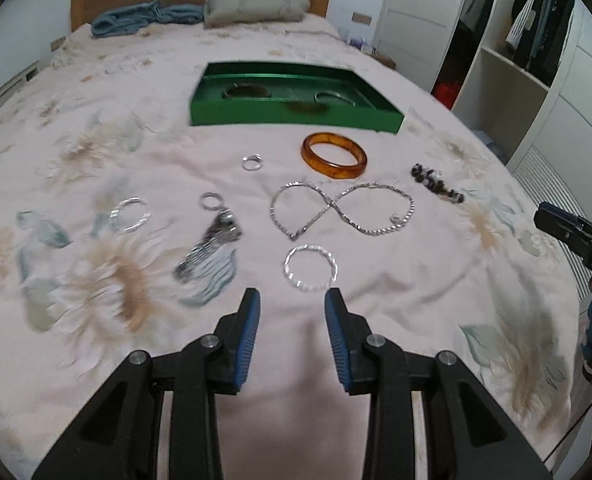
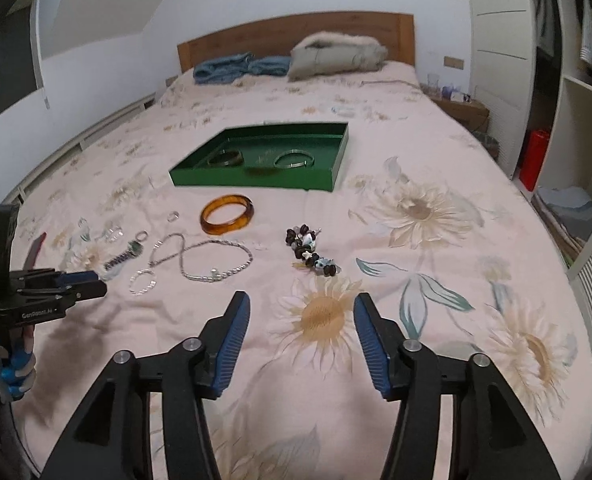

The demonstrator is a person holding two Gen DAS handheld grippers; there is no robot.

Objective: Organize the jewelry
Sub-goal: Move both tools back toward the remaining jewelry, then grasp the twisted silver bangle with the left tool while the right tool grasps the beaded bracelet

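Note:
My left gripper (image 1: 292,296) is open and empty, low over the floral bedspread. A twisted silver bracelet (image 1: 311,268) lies just beyond its tips. Farther off lie a silver necklace (image 1: 342,208), an amber bangle (image 1: 334,156), a small ring (image 1: 252,162), a clear bangle (image 1: 130,214) and a tasselled keyring (image 1: 216,232). My right gripper (image 2: 302,300) is open and empty too, a short way before a dark beaded bracelet (image 2: 312,250). The green tray (image 2: 252,180) behind holds two bangles (image 2: 226,158).
A grey pillow (image 2: 336,56) and blue cloth (image 2: 240,66) lie by the wooden headboard. A wardrobe with shelves (image 2: 576,140) stands along the bed's right side. A gloved hand holds the left gripper (image 2: 84,284) at the left edge of the right wrist view.

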